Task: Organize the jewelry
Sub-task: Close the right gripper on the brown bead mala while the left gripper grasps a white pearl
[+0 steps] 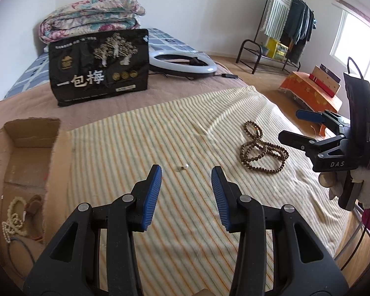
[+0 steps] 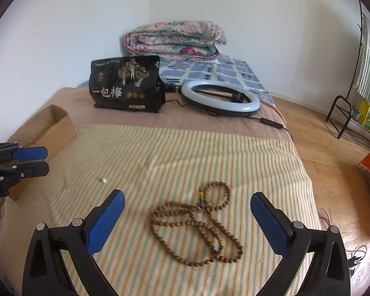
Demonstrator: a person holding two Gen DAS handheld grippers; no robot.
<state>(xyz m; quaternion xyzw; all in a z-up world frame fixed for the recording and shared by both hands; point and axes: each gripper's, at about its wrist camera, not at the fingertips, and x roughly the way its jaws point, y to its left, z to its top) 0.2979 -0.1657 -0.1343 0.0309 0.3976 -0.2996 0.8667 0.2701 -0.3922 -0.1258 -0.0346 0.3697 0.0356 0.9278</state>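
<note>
A brown wooden bead necklace (image 2: 197, 224) lies coiled on the striped blanket (image 2: 175, 153), between and just ahead of my open right gripper (image 2: 187, 212). It also shows in the left wrist view (image 1: 261, 148). A small pearl earring (image 1: 184, 166) lies on the blanket just ahead of my open, empty left gripper (image 1: 186, 180); it also shows in the right wrist view (image 2: 103, 180). A cardboard box (image 1: 24, 162) at the left holds a cream bead string (image 1: 13, 217). The right gripper shows in the left wrist view (image 1: 296, 125), open.
A black snack bag (image 1: 98, 66), a ring light (image 1: 182, 64) with its cable and a folded quilt (image 1: 91, 17) sit at the far end of the bed. A clothes rack (image 1: 283, 24) and an orange box (image 1: 310, 91) stand on the wooden floor to the right.
</note>
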